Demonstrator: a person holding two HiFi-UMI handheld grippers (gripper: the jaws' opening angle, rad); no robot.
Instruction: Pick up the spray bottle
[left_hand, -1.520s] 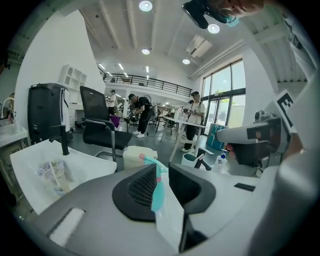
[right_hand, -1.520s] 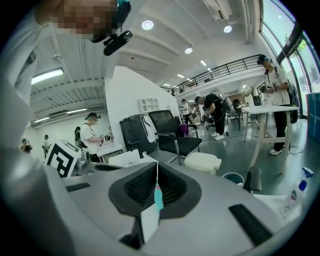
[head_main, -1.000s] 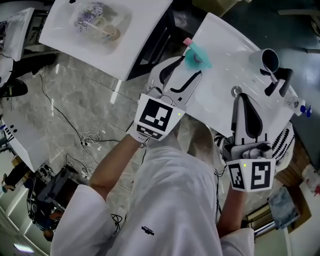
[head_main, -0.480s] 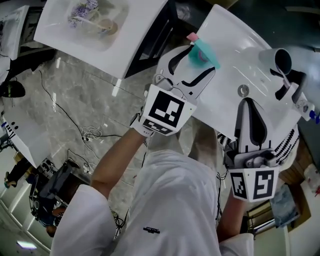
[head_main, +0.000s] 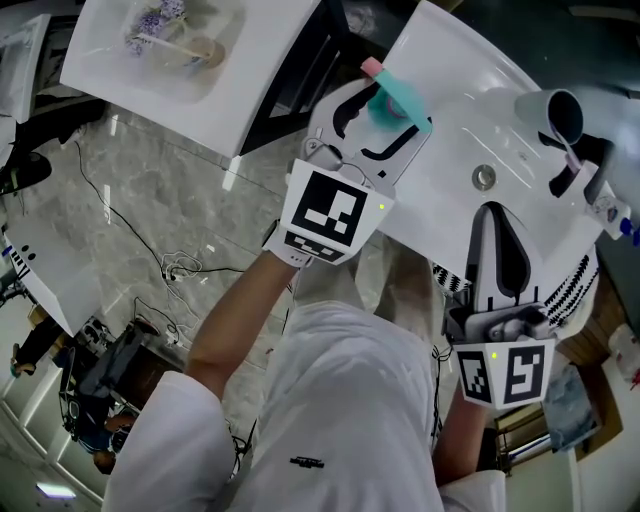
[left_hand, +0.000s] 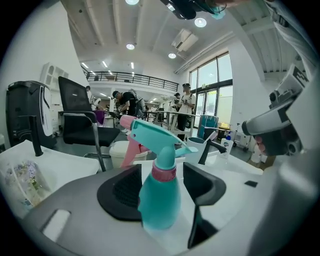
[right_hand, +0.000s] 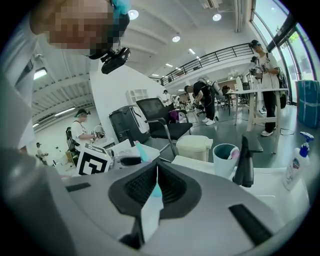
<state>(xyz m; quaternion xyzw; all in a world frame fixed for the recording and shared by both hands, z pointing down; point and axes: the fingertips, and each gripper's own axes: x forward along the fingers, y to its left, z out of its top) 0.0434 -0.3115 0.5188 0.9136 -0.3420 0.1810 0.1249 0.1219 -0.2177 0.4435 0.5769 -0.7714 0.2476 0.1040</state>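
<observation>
A teal spray bottle (head_main: 398, 97) with a pink collar and pink trigger stands at the near-left corner of a white washbasin counter (head_main: 450, 90). My left gripper (head_main: 392, 108) has its jaws on either side of the bottle. In the left gripper view the bottle (left_hand: 159, 200) stands upright between the black pads (left_hand: 122, 192), with a gap on its right side. These jaws have just been opening and stand wide. My right gripper (head_main: 497, 215) hangs over the counter's near edge, to the right of the bottle, shut and with nothing in it (right_hand: 156, 187).
On the counter are a drain (head_main: 484, 178), a black faucet (head_main: 575, 165), a cup (head_main: 550, 112) and a soap dispenser (head_main: 610, 210). A second white table (head_main: 250, 90) with a bag on it stands to the left. Between them is a dark gap.
The left gripper's jaws have spread and moved forward, so the bottle now stands between them instead of beyond their tips. The right gripper has sunk slightly and stays shut.
</observation>
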